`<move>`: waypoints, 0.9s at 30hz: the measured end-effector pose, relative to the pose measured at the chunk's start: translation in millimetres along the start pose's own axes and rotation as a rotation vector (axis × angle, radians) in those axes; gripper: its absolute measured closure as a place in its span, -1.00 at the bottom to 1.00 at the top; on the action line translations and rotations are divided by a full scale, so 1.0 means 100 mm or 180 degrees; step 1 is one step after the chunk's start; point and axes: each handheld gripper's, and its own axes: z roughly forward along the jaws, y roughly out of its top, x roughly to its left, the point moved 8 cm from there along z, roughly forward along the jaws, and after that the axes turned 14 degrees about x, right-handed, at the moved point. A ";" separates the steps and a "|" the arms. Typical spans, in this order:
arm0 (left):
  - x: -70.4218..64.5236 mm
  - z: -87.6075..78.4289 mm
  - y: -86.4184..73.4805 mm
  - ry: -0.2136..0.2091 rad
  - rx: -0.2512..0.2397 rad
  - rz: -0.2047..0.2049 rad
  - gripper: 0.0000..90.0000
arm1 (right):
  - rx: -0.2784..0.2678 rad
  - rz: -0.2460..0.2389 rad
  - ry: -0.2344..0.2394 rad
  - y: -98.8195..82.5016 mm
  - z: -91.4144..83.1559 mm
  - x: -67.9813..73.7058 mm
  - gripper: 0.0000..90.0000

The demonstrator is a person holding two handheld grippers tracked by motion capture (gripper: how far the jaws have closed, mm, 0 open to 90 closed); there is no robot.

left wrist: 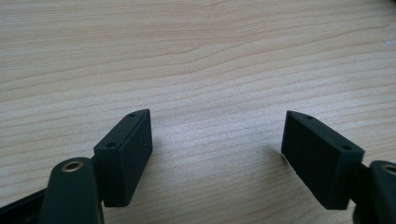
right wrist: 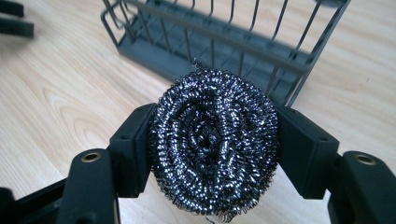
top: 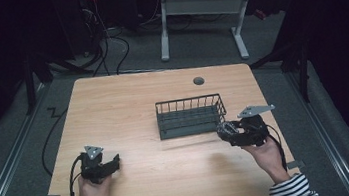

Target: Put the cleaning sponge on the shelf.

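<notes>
A dark room with one white-legged desk at the back surrounds a single light wooden worktop point(top: 128, 103). Near its front left corner the left tool point(top: 115, 161) rests low over the wood, its two jaws spread wide with nothing between them. Right of the middle stands one grey wire basket point(top: 191, 115), open at the top. Just beside the basket's front right corner, toward the worktop's right edge, the right tool point(top: 223, 131) is clamped on one steel wool scourer point(right wrist: 214, 140), a round coil gripped on both sides and held off the wood.
</notes>
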 end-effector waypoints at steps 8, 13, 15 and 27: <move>0.00 0.00 0.00 0.0002 0.0002 0.0005 -0.44 | -0.0082 -0.0004 0.0002 0.29 -0.14 -0.08 -0.23; 0.00 0.00 0.00 -0.0005 0.0001 0.0004 -0.44 | -0.0099 -0.0011 -0.0011 0.48 -0.15 -0.13 -0.23; 0.00 0.00 0.00 -0.0006 0.0001 0.0005 -0.44 | -0.0076 -0.0007 -0.0022 0.54 -0.14 -0.14 -0.23; 0.00 0.00 0.00 -0.0017 -0.0001 0.0008 -0.45 | -0.0006 -0.0009 -0.0059 0.88 0.04 -0.17 -0.23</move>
